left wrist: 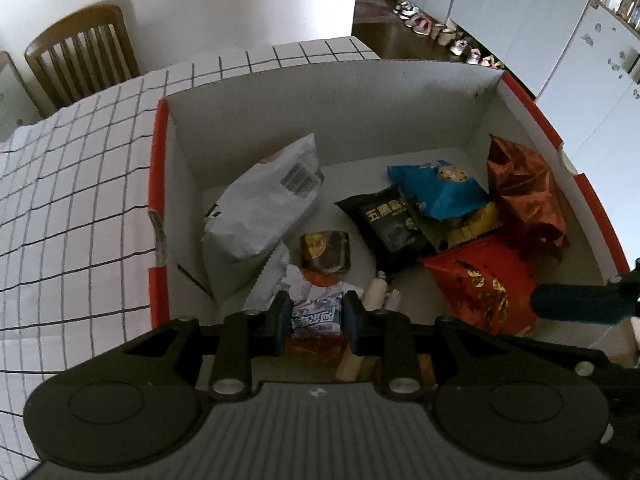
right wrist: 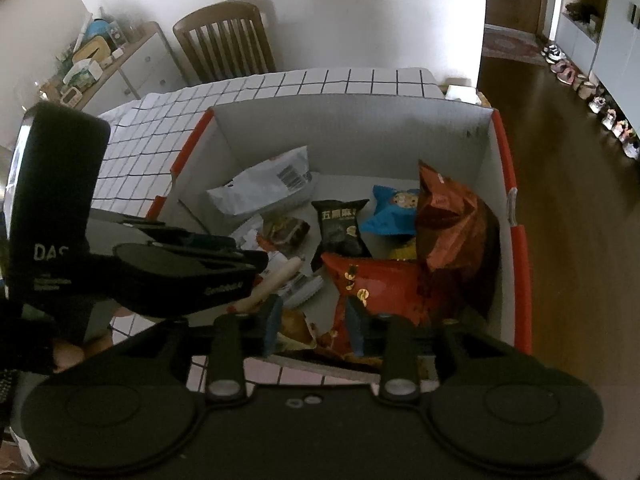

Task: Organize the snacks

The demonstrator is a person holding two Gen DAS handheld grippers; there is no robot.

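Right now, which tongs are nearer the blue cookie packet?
Right. The right tongs hover over the red bag, below the blue cookie packet. The left tongs sit farther left, shut on a small white packet.

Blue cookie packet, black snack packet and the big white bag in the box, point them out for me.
Blue cookie packet [left wrist: 438, 190]: left wrist view, on its printed front.
Black snack packet [right wrist: 340, 226]: right wrist view, middle of its front.
White bag [left wrist: 260, 208]: left wrist view, on its plain middle below the barcode.

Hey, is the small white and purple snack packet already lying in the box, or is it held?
Held: the left gripper pinches the white and purple packet above the cardboard box.
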